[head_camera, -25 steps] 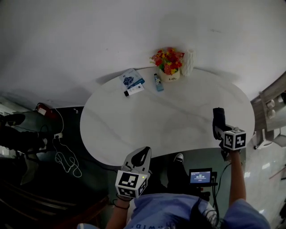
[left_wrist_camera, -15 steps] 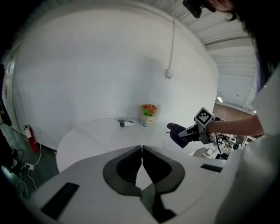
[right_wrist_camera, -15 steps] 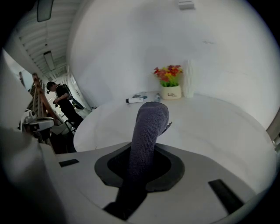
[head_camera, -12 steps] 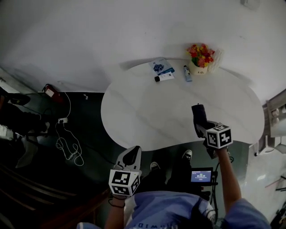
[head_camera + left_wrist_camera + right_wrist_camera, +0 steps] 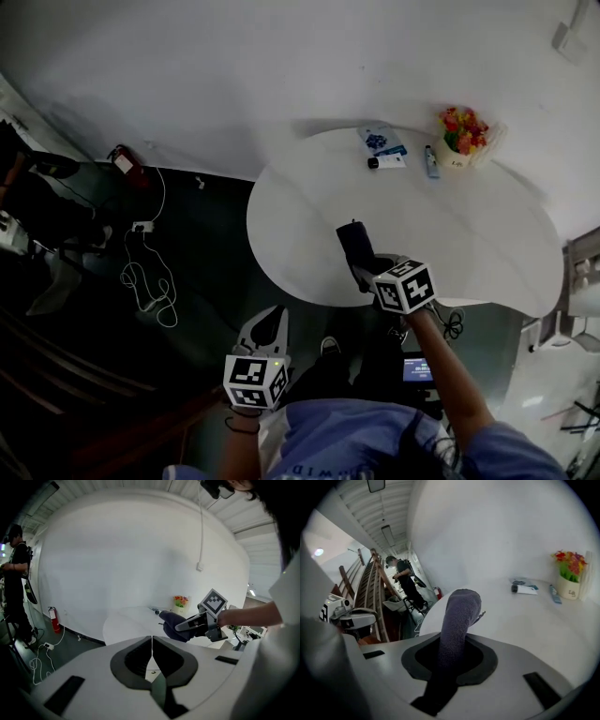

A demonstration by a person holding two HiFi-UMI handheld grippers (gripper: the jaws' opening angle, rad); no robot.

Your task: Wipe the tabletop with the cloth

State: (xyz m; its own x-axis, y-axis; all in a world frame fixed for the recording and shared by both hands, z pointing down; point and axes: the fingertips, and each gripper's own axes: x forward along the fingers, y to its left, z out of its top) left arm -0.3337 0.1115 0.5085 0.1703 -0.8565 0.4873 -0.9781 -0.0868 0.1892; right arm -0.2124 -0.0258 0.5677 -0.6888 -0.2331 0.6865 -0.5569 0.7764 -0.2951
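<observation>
Dark cloth (image 5: 353, 242) was clamped in right gripper (image 5: 367, 272), its long axis pointed to 11 o'clock over near edge of white oval table (image 5: 450, 234), left gripper (image 5: 265, 323) held jaws together, empty, at 7 o'clock above dark floor (image 5: 197, 262).
</observation>
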